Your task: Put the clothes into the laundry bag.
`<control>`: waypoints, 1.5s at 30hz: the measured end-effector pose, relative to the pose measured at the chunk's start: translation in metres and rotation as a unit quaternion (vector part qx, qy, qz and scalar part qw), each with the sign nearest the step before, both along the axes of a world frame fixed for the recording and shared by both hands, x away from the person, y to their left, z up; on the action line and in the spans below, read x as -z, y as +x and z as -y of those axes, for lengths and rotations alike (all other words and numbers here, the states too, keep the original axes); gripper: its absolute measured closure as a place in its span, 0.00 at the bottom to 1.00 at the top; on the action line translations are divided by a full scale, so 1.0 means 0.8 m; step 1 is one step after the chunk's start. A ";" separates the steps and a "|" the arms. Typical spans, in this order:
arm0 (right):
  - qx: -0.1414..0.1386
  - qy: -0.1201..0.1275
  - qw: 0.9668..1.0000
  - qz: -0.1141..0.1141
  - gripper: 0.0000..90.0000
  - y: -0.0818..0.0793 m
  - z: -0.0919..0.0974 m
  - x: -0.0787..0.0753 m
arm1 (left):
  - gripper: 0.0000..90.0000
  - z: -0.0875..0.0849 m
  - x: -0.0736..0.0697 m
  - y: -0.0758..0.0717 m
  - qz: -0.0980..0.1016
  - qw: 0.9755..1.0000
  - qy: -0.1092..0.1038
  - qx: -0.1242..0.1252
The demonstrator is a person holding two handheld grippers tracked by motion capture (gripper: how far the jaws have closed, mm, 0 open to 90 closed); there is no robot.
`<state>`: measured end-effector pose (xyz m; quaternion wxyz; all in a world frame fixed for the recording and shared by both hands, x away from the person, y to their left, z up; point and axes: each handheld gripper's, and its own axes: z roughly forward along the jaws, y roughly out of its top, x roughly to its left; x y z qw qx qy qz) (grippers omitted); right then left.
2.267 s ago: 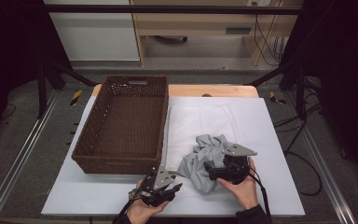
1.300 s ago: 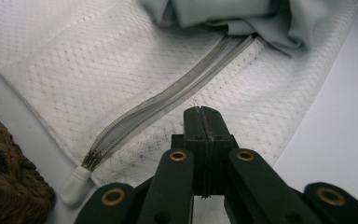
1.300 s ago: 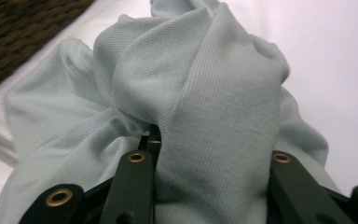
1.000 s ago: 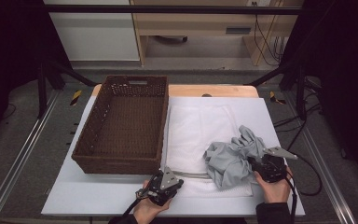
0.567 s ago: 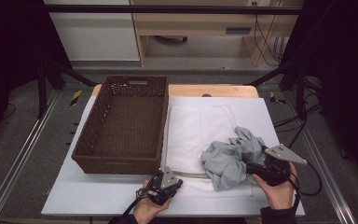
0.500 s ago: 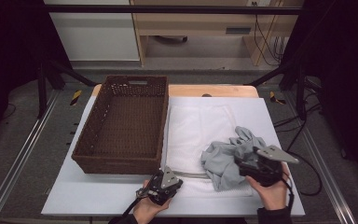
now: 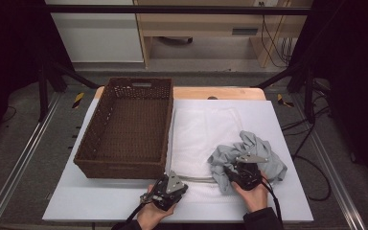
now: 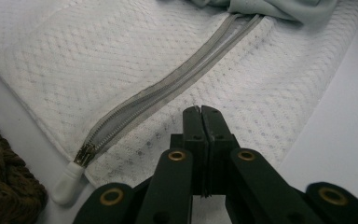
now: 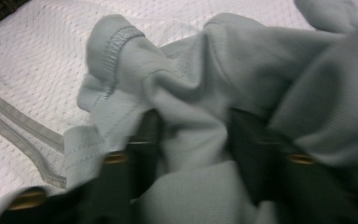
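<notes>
A crumpled grey garment (image 7: 255, 146) lies at the right of a white mesh bag (image 7: 203, 129) spread flat on the white board. My right gripper (image 7: 237, 168) is pushed into the garment's near edge. Its jaws have just been closing, with a bunched fold of grey cloth (image 9: 193, 135) pressed between them. My left gripper (image 7: 176, 179) rests at the bag's near edge, shut with nothing between its jaws (image 8: 201, 112). Just beyond its tips runs the bag's grey zipper (image 8: 168, 88), ending in a white pull (image 8: 67, 179).
A dark wicker basket (image 7: 124, 165) stands empty on the left half of the white board (image 7: 100, 201), its corner close to the left gripper (image 8: 0, 186). Metal rails run along both sides of the table. Cables lie at the far right.
The right gripper has slid left into the grey garment, and cloth now sits bunched between its jaws. The garment has shifted slightly left with it. The left gripper has stayed still.
</notes>
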<state>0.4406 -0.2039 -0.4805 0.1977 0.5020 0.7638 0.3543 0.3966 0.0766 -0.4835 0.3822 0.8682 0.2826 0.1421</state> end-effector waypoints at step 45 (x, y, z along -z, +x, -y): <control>-0.086 -0.027 0.996 0.009 0.62 -0.022 -0.047 -0.003 | 0.99 0.001 0.001 -0.002 0.002 1.000 -0.002 -0.002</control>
